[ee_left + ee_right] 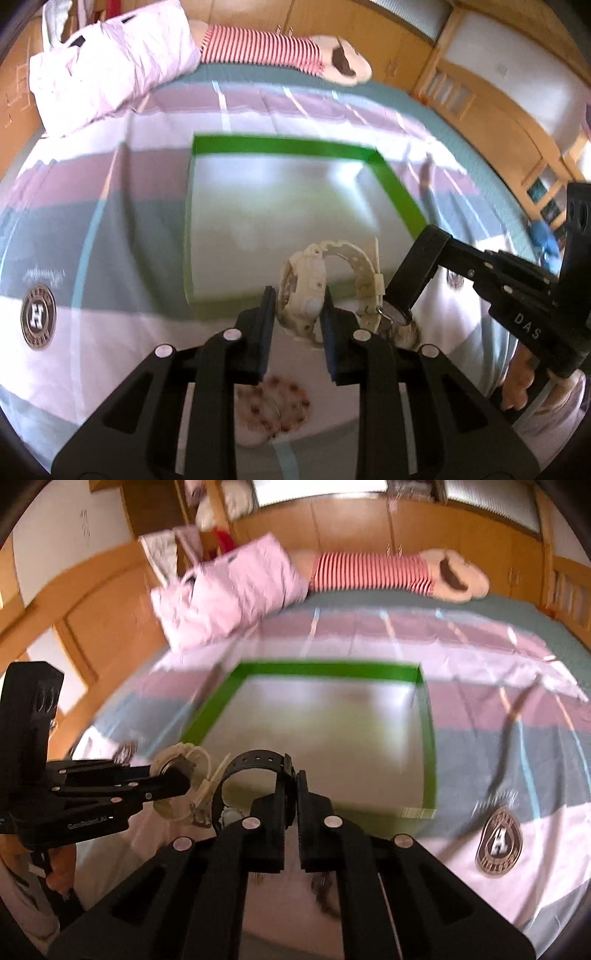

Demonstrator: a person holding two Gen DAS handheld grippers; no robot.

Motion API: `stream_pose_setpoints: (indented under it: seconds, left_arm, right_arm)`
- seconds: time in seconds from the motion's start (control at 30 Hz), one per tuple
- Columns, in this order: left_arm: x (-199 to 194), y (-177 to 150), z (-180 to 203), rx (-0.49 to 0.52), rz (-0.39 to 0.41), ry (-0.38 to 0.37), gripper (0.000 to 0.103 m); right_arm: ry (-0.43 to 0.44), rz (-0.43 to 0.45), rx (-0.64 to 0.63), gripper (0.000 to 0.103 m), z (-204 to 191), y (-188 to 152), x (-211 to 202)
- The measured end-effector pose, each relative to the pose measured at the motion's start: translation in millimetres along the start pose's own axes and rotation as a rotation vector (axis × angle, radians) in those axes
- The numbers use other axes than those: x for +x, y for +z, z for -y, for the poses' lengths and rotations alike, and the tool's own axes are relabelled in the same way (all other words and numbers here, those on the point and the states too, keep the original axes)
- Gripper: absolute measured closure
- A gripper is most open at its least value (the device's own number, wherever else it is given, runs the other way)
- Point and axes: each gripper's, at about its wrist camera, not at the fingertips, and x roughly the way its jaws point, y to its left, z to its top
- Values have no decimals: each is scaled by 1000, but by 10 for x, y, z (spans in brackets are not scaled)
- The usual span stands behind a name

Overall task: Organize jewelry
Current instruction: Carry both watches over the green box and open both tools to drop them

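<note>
left gripper (298, 314): matte black, angular cut-out arms, silver round screw heads, blue pads (266, 325) on fingers, white "GenRobot.AI" lettering on side | right gripper (291, 801): same black build, silver screws, black pads, white "DAS" lettering | bare skin of hand (517, 384) under handle

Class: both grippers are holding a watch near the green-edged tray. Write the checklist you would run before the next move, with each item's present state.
1. Left gripper shut on white watch: ok.
2. Right gripper shut on black watch: ok.
3. The two watches apart: cannot tell; the straps look close.
4. Tray ahead of both grippers: ok.
5. Tray floor free for both watches: ok.
</note>
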Motion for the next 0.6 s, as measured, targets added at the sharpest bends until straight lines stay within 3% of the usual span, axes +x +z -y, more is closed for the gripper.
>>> stream_pose_setpoints:
  seconds: [0.1, 0.4, 0.5, 0.53, 0.57, 0.6]
  left_arm:
    - [62, 150, -111, -30, 19, 23, 79]
    - [412, 380, -347, -95, -1, 75, 79]
    - [415, 381, -397, -117, 9, 80, 66]
    - [393, 378, -408, -125, 13, 74, 60]
    - [358, 375, -409, -128, 18, 68, 59]
    - [295, 370, -399, -123, 23, 63, 58]
  right_arm:
    - [-36, 11, 39, 98, 145, 145, 156]
    - [-103, -44, 110, 96, 388, 98, 482]
    - [-83, -50, 120, 86, 371, 91, 444]
    - [-65, -41, 126, 76, 364, 92, 395]
    - [-55, -30, 129, 67, 358, 95, 355]
    - [-39, -22, 126, 66, 336, 85, 279]
